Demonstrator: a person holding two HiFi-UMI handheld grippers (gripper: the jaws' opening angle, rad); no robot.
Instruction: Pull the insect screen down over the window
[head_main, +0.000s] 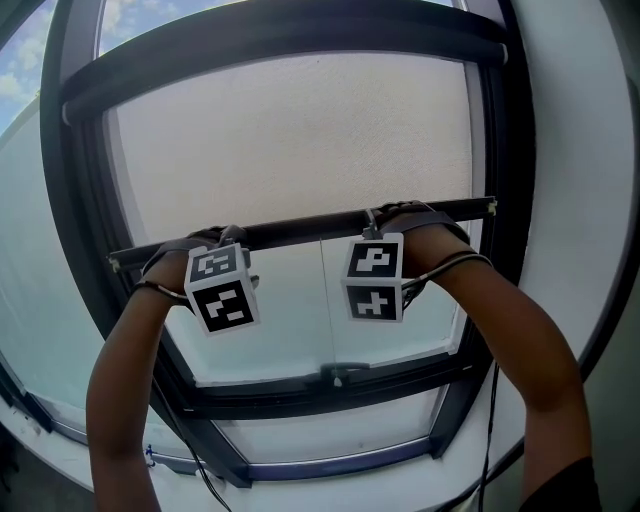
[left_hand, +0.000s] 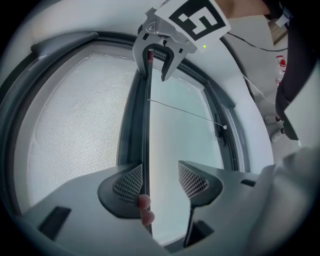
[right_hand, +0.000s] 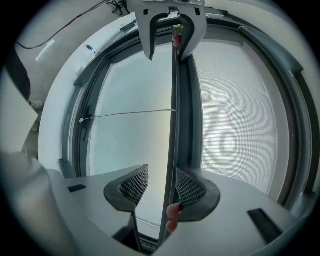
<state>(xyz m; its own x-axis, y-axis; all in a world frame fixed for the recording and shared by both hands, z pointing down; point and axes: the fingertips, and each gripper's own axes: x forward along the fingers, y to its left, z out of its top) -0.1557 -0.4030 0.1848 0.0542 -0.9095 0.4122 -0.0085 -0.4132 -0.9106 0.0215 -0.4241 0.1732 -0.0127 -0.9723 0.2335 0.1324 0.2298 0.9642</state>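
Observation:
The grey mesh insect screen (head_main: 290, 140) covers the upper half of the window. Its dark bottom bar (head_main: 300, 230) runs across at mid-height. My left gripper (head_main: 222, 250) and right gripper (head_main: 378, 238) both sit at this bar, about a hand's width apart. In the left gripper view the bar (left_hand: 146, 125) passes between the jaws of the open left gripper (left_hand: 160, 182), against the left pad (left_hand: 127, 184), with a person's fingertips (left_hand: 144, 202) hooked on it. In the right gripper view the bar (right_hand: 173, 125) lies against the right pad (right_hand: 192, 190) of the open right gripper (right_hand: 162, 187).
Below the bar is bare glass and the dark window frame (head_main: 330, 395) with a handle (head_main: 337, 375). A thin pull cord (head_main: 322, 300) hangs from the bar's middle. White wall surrounds the window; a cable (head_main: 492, 440) trails from the right forearm.

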